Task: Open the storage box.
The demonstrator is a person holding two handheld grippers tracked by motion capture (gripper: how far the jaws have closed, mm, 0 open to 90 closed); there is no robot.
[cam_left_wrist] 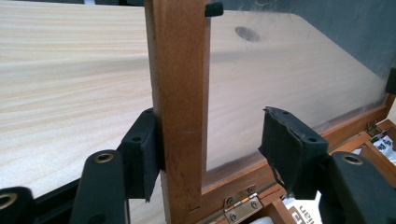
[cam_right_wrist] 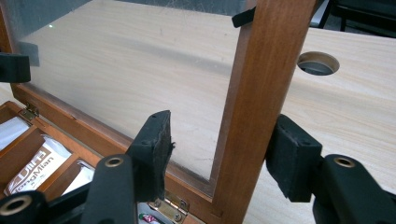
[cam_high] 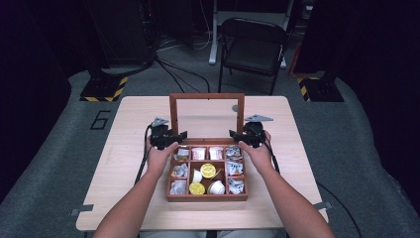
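Note:
A wooden compartment box (cam_high: 207,197) sits mid-table with its glass-paned lid (cam_high: 207,97) standing upright. My left gripper (cam_high: 168,140) straddles the lid's left frame post (cam_left_wrist: 180,93). One pad (cam_left_wrist: 142,154) rests against the post's outer face and the other pad (cam_left_wrist: 289,144) stands clear in front of the glass, so the jaws are open. My right gripper (cam_high: 243,137) straddles the right frame post (cam_right_wrist: 261,93). Its inner pad (cam_right_wrist: 156,149) is a gap away from the wood and its outer pad (cam_right_wrist: 292,158) sits close beside it, so this gripper is open too.
The box holds wrapped tea packets (cam_high: 235,168), yellow-lidded cups (cam_high: 208,170) and white cups (cam_high: 216,187). Brass hinges (cam_left_wrist: 240,203) join lid and box. The light wood table (cam_high: 133,129) has a cable hole (cam_right_wrist: 318,63) behind the lid. A folding chair (cam_high: 252,44) stands beyond the table.

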